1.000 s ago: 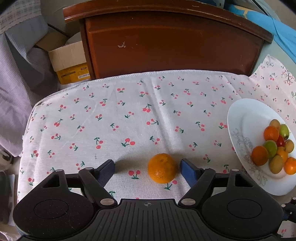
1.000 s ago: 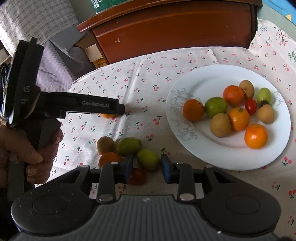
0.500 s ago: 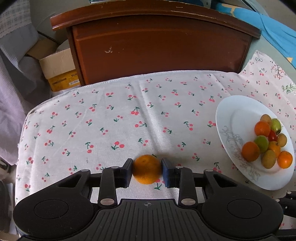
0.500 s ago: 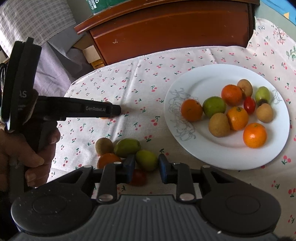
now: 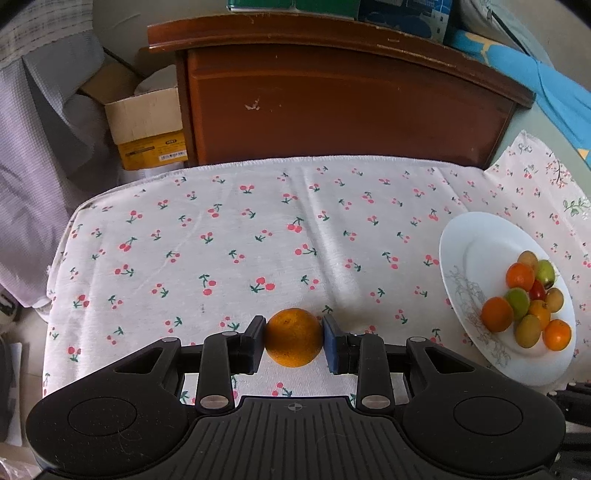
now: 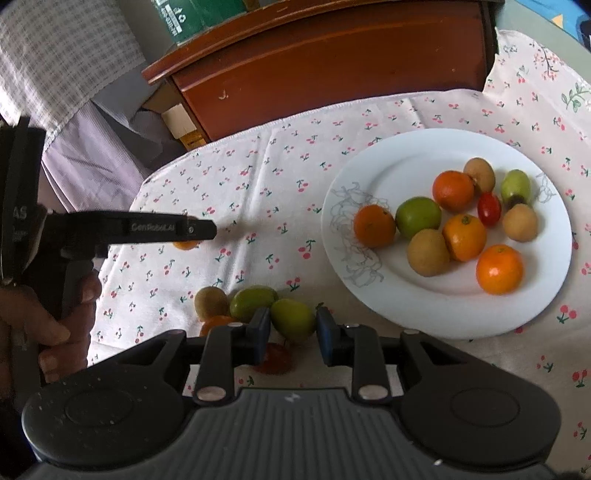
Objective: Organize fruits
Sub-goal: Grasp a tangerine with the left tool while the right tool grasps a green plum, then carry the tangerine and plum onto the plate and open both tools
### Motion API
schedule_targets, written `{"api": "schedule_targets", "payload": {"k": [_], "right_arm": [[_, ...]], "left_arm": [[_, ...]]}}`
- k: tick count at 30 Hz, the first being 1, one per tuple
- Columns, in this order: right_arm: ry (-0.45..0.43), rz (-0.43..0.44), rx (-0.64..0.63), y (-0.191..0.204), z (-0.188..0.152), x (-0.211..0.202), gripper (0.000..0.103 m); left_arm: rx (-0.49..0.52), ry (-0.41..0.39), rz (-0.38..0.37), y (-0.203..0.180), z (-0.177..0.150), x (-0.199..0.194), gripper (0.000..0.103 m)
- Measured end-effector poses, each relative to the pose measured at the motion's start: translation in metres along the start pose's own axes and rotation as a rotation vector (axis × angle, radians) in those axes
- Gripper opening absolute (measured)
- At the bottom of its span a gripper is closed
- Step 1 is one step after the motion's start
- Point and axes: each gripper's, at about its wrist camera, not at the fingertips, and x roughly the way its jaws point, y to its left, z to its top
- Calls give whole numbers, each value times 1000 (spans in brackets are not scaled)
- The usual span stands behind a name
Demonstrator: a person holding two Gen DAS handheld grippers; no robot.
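Fruit fills the white plate (image 6: pixel 447 317) at two o'clock in the right wrist view: nine pieces, counted as four oranges, two green fruits, two tan-brown ones and one small red tomato (image 6: pixel 489 208). On the cherry-print tablecloth (image 6: pixel 258 192) at the plate's eight o'clock lies a loose cluster of five: a brown fruit (image 6: pixel 210 301), a green fruit (image 6: pixel 253 297), a second green fruit (image 6: pixel 293 319), an orange one (image 6: pixel 216 323) half hidden behind the tongs, and a red one (image 6: pixel 275 358) under them.

The right gripper (image 6: pixel 290 330) has its two blue pads pressed on either side of the second green fruit, jaws narrow and gripping it. The left gripper (image 5: pixel 293 339) is likewise clamped on a single orange (image 5: pixel 293 338), which sits alone at the cloth's six o'clock, well apart from the plate at three o'clock in that view. In the right wrist view the left tool shows side-on at nine o'clock, held by a hand (image 6: pixel 40 317); its finger reads "GenRobot.AI", and the letters "AS" show on its body.

Beyond the cloth stands one dark wooden cabinet (image 5: pixel 343 99). At its ten o'clock sits an open cardboard box (image 5: pixel 147 122) with a yellow band and a barcode label, its print too small to read. A green box (image 6: pixel 184 18) on top of the cabinet bears a recycling mark.
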Motion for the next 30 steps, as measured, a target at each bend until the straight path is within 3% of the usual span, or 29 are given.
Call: {"api": "schedule_targets", "payload": {"k": [10,20,30], "right_arm": [[-106,24,51,-7,27,-28,27],[-239,-21,123,-34,61,-57,27],[-290,-63,182,-56,78,-60,27]], "left_arm": [[28,-96,-37,-11,10,-28,30],[95,-152,-159,-51,21,-48,30],[138,-151,-224,-82,20,-41,30]]}}
